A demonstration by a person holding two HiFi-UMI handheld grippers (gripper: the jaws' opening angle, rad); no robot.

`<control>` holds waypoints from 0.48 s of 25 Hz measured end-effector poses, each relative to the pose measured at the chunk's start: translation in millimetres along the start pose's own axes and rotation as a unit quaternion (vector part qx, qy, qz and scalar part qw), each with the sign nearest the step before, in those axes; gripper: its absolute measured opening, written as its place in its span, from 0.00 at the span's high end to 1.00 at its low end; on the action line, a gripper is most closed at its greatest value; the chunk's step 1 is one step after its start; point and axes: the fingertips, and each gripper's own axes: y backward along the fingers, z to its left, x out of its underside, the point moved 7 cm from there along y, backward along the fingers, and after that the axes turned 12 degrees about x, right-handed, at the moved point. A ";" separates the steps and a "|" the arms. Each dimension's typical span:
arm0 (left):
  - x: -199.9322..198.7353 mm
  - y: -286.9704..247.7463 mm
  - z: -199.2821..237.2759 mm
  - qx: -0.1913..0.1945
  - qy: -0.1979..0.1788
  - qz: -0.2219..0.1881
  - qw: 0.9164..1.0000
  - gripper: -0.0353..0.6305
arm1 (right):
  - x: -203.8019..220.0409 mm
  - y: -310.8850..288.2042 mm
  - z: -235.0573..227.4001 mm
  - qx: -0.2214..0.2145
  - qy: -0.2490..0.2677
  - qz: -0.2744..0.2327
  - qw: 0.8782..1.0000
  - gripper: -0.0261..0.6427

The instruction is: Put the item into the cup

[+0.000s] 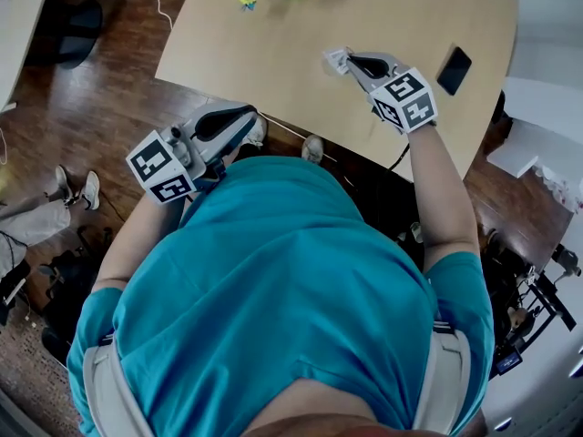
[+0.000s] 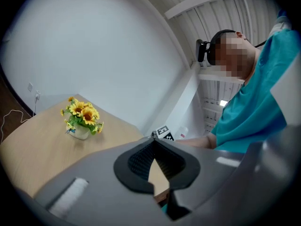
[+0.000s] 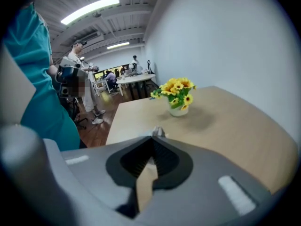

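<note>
Both your grippers have their jaws together: the left gripper [image 1: 248, 121] empty, just short of the table [image 1: 273, 35]; the right gripper [image 3: 157, 136] over it, a small white item [image 1: 335, 58] at its tips.

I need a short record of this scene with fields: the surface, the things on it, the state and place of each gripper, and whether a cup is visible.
surface: light wooden table
on table: sunflowers in a white pot; dark phone
left gripper: jaws together, nothing between them; at the table's near edge
right gripper: jaws together, nothing between them; over the table, beside the phone
cup: not visible in any view
item: none visible
</note>
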 end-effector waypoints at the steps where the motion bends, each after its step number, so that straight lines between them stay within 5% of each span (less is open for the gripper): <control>1: 0.1 1.7 0.2 -0.001 0.001 -0.002 1.000 0.94 | 1.2 -2.5 0.6 0.003 0.008 0.009 1.000 0.95; 12: 1.7 9.0 5.5 -0.004 0.008 -0.013 1.000 0.94 | 7.2 -28.5 18.5 0.009 0.081 0.074 0.994 0.95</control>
